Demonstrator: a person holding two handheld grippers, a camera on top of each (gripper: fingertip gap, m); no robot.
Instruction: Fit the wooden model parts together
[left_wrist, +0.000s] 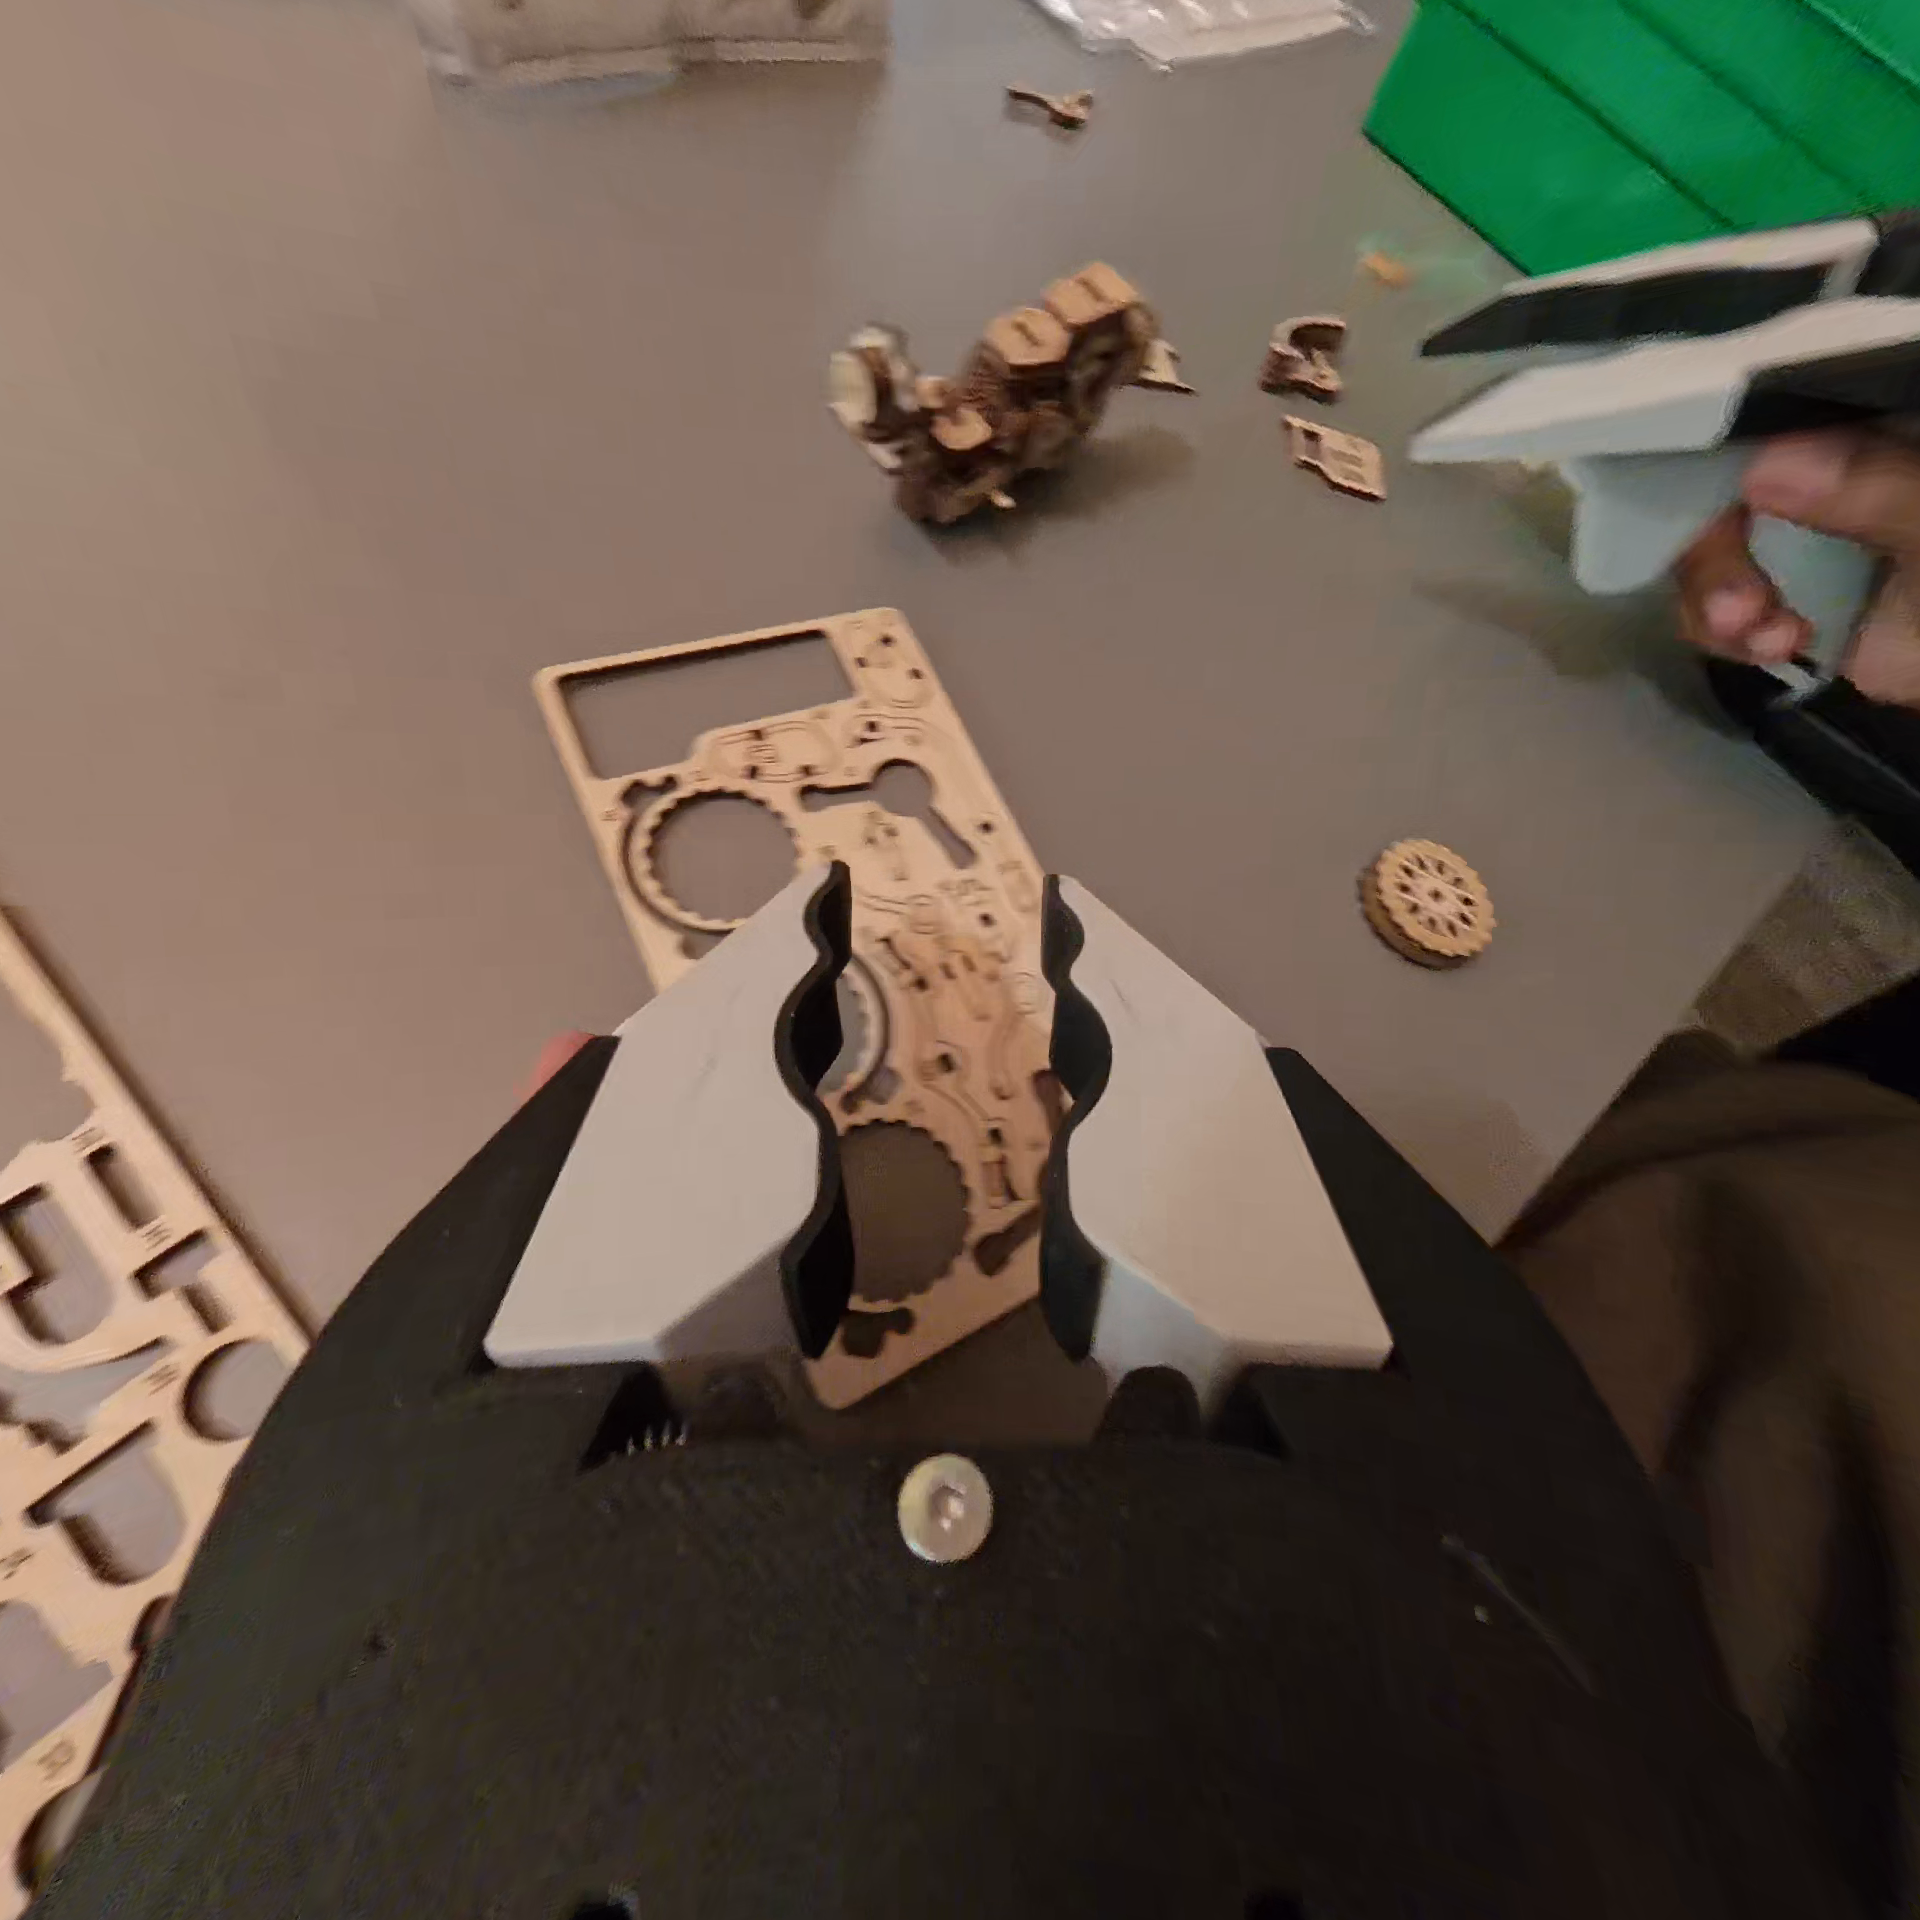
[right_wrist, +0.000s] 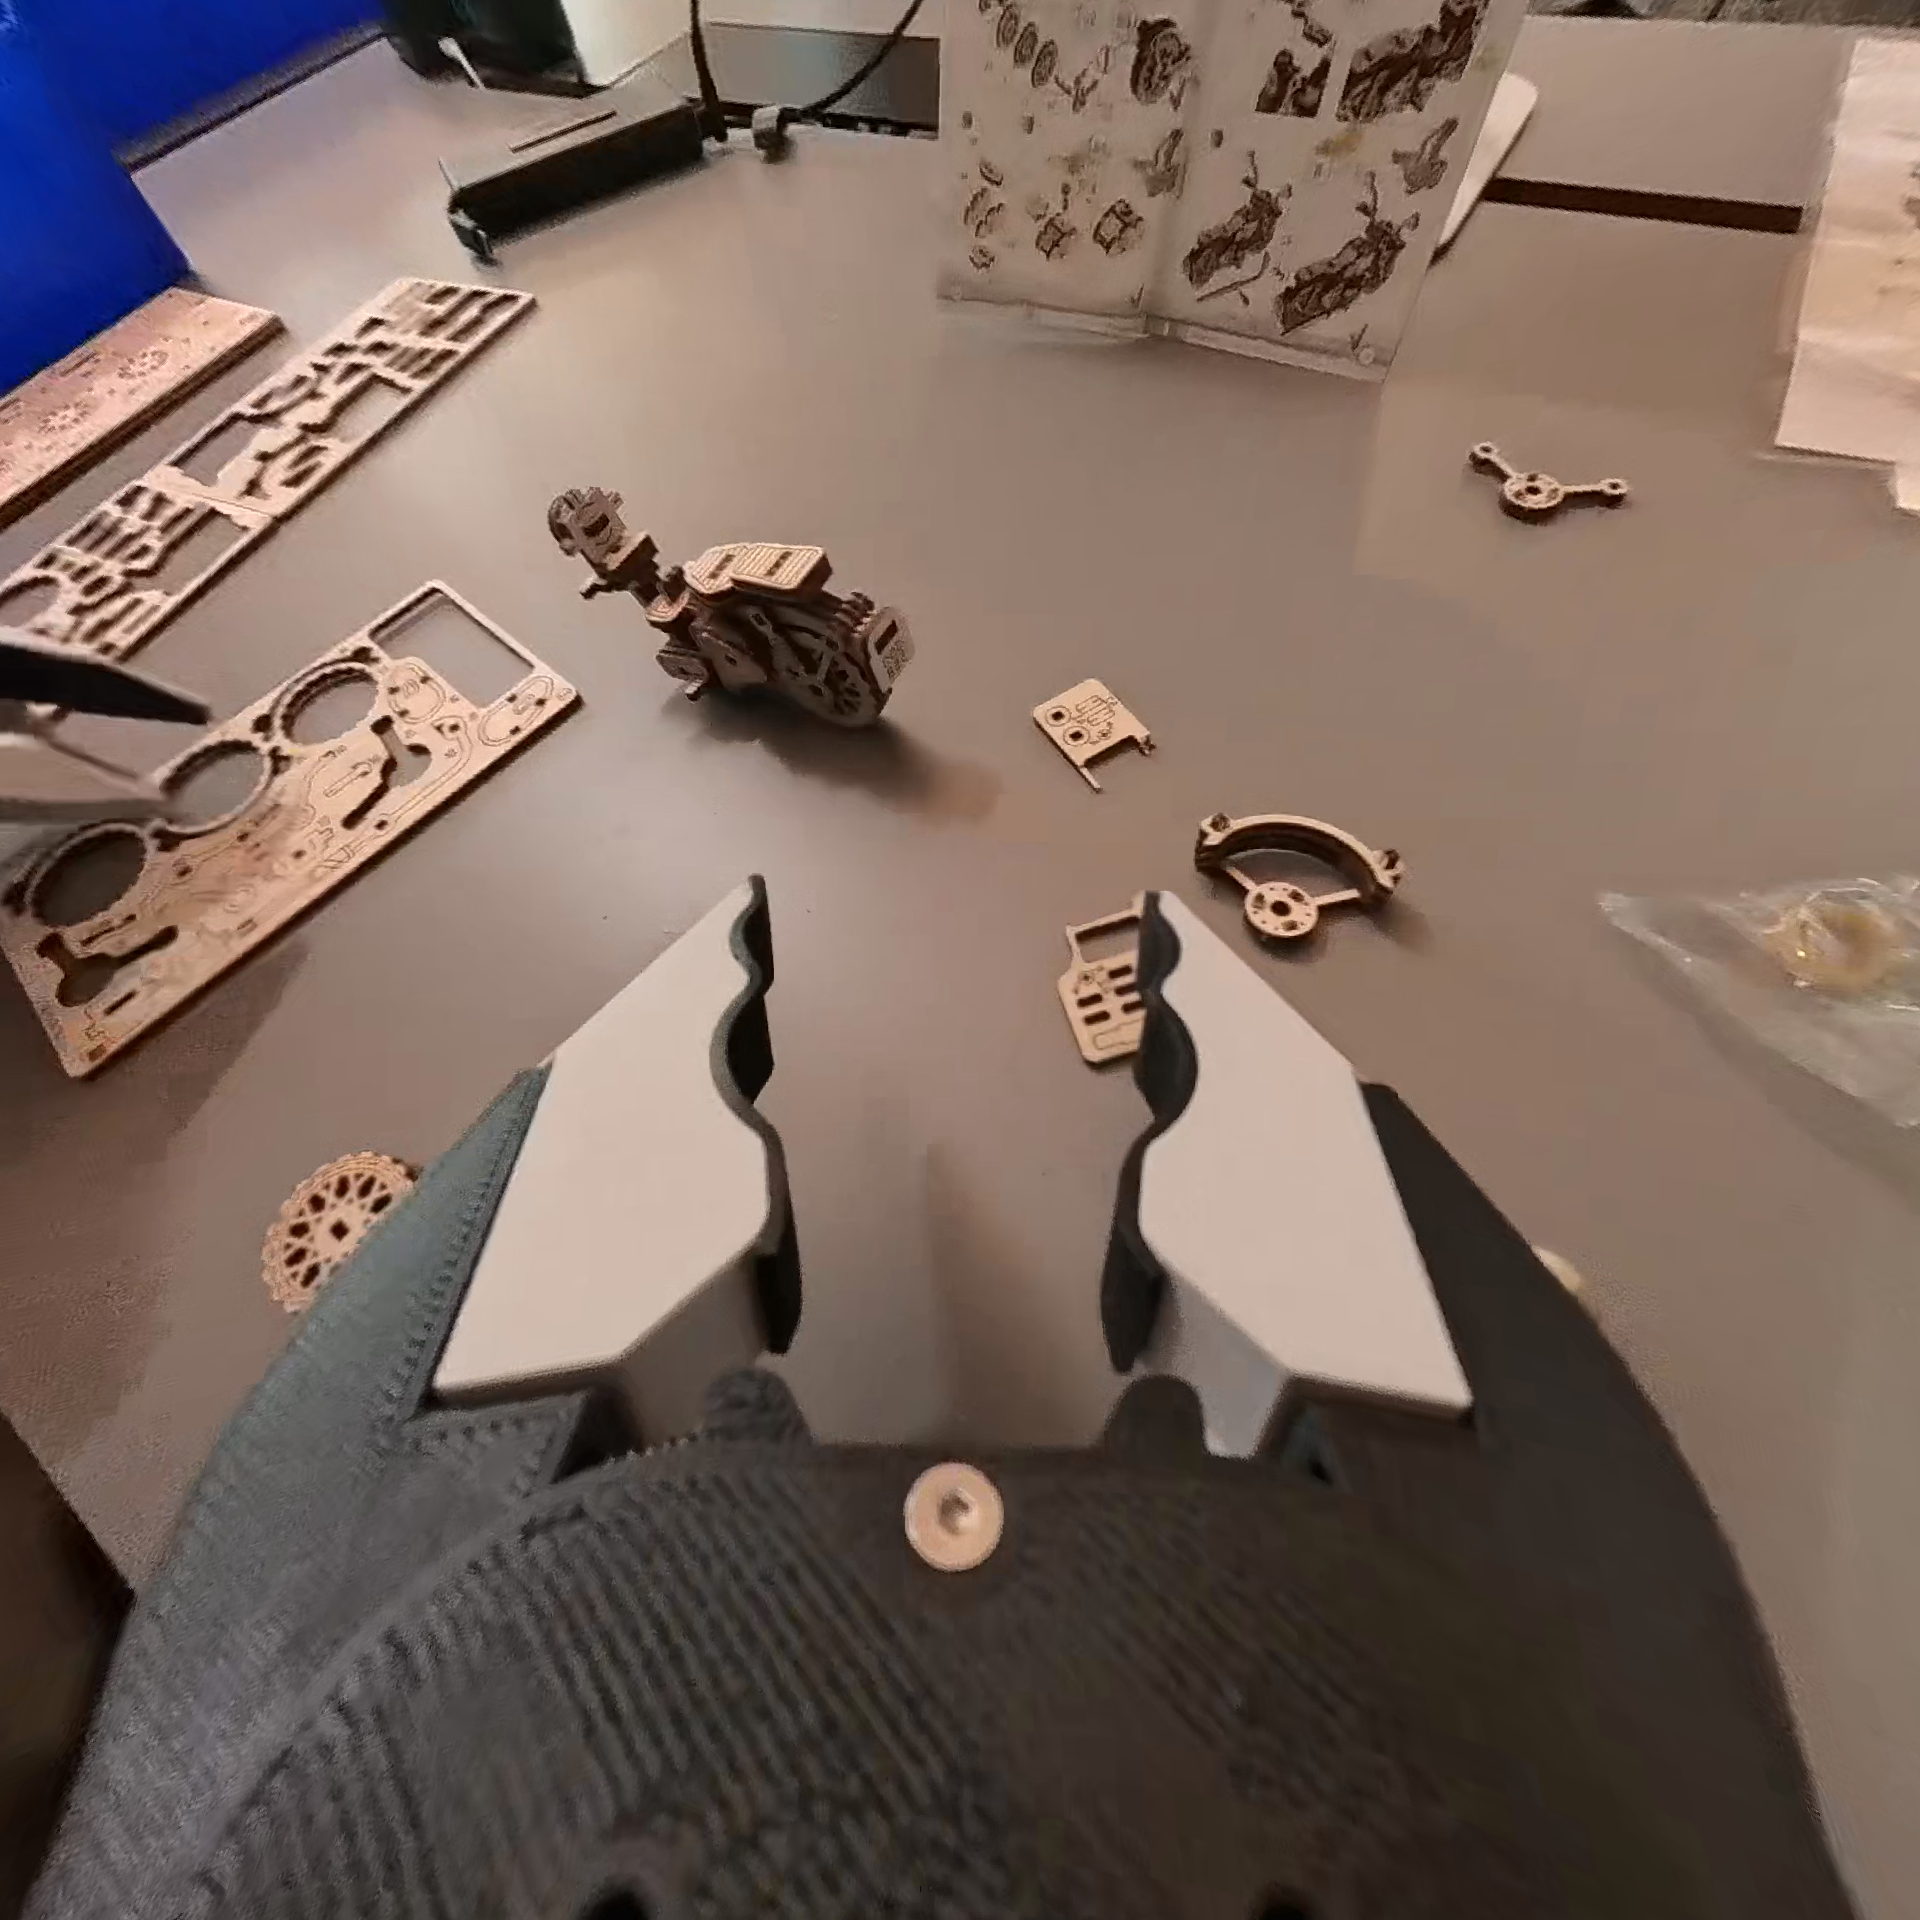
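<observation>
Both tongs wide, empty: left tongs (left_wrist: 940, 904), right tongs (right_wrist: 951, 904) | gear wheel (right_wrist: 327, 1226) half hidden | punched sheet (left_wrist: 790, 831) partly covered

Half-built wooden motorbike model (right_wrist: 743, 629) stands upright mid-desk, dark brown, front fork to the left in the right wrist view. Punched-out part sheet (right_wrist: 281, 805) lies flat to its left, round holes empty. Gear wheel (left_wrist: 1432, 902) flat near the desk edge. Small square plate (right_wrist: 1091, 724), curved fender piece (right_wrist: 1299, 868), slotted flat piece (right_wrist: 1101, 987) and three-armed piece (right_wrist: 1546, 488) lie loose, apart.
</observation>
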